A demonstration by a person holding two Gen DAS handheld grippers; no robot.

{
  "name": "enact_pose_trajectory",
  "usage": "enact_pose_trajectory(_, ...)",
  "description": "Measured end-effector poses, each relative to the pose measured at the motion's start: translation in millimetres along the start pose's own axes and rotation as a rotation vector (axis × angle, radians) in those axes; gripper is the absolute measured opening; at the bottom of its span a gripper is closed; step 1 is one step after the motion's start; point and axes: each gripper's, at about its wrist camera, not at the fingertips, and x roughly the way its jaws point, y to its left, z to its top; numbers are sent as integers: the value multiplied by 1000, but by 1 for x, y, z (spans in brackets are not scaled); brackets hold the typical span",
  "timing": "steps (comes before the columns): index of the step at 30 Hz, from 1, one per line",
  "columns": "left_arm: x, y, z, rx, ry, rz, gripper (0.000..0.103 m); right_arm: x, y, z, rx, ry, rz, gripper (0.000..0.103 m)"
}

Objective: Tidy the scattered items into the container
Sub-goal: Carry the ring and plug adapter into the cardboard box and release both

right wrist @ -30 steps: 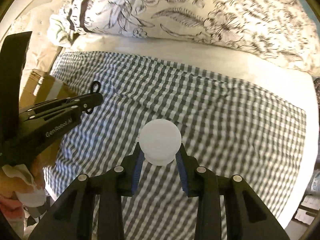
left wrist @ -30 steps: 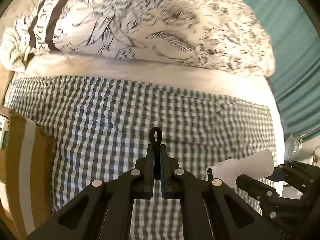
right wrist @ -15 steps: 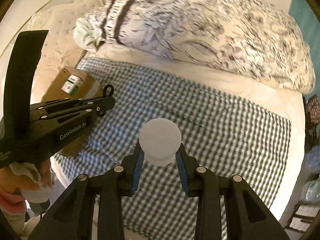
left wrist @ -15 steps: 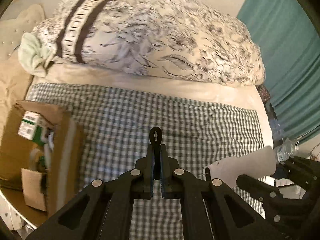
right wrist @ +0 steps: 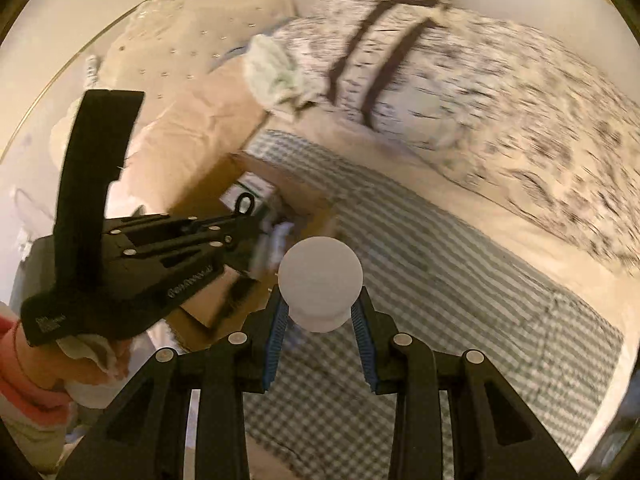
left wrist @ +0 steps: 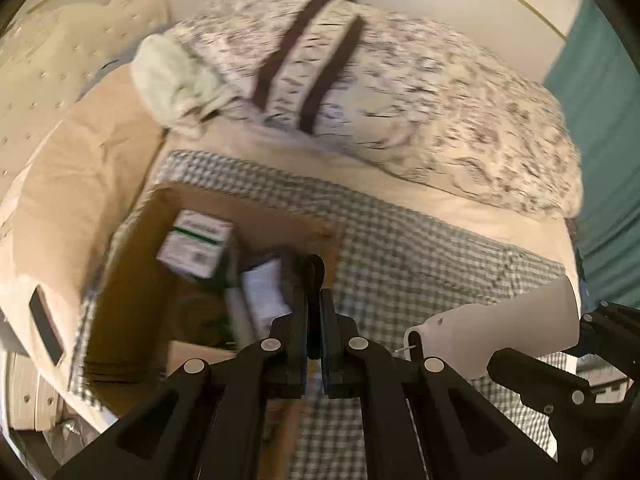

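My left gripper (left wrist: pixel 315 300) is shut on a thin black item with a loop at its end (left wrist: pixel 315 268), held above the open cardboard box (left wrist: pixel 132 280). The box lies on the checked cloth and holds a green-and-white carton (left wrist: pixel 196 248) and other packets. My right gripper (right wrist: pixel 320 312) is shut on a white bottle (right wrist: pixel 320 280), seen end-on, to the right of the box. The bottle also shows in the left wrist view (left wrist: pixel 500 336). The left gripper shows in the right wrist view (right wrist: pixel 240 216) over the box (right wrist: pixel 296 196).
A blue-and-white checked cloth (left wrist: pixel 440 248) covers the bed. A floral duvet (left wrist: pixel 400 92) is bunched at the back, with a pale green cloth (left wrist: pixel 172 76) beside it. A beige pillow (left wrist: pixel 68 184) lies left of the box. A teal curtain (left wrist: pixel 600 120) hangs on the right.
Both grippers have swung left while still holding their items. The box has come from the left edge to under the left gripper. The view is blurred by motion.
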Motion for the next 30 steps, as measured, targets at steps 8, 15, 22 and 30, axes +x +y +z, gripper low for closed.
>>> enact_pose_trajectory(8,26,62,-7,-33,64,26,5,65,52,28,-73,77,75,32)
enact_pose_trajectory(15,38,89,-9,-53,91,38,15,106,54,42,-46,115,109,33)
enact_pose_trajectory(22,36,114,2,-108,69,131,95,113,38,58,59,130,37,75)
enact_pose_trajectory(30,33,80,-5,-10,72,101,97,86,-2,34,189,90,-126,101)
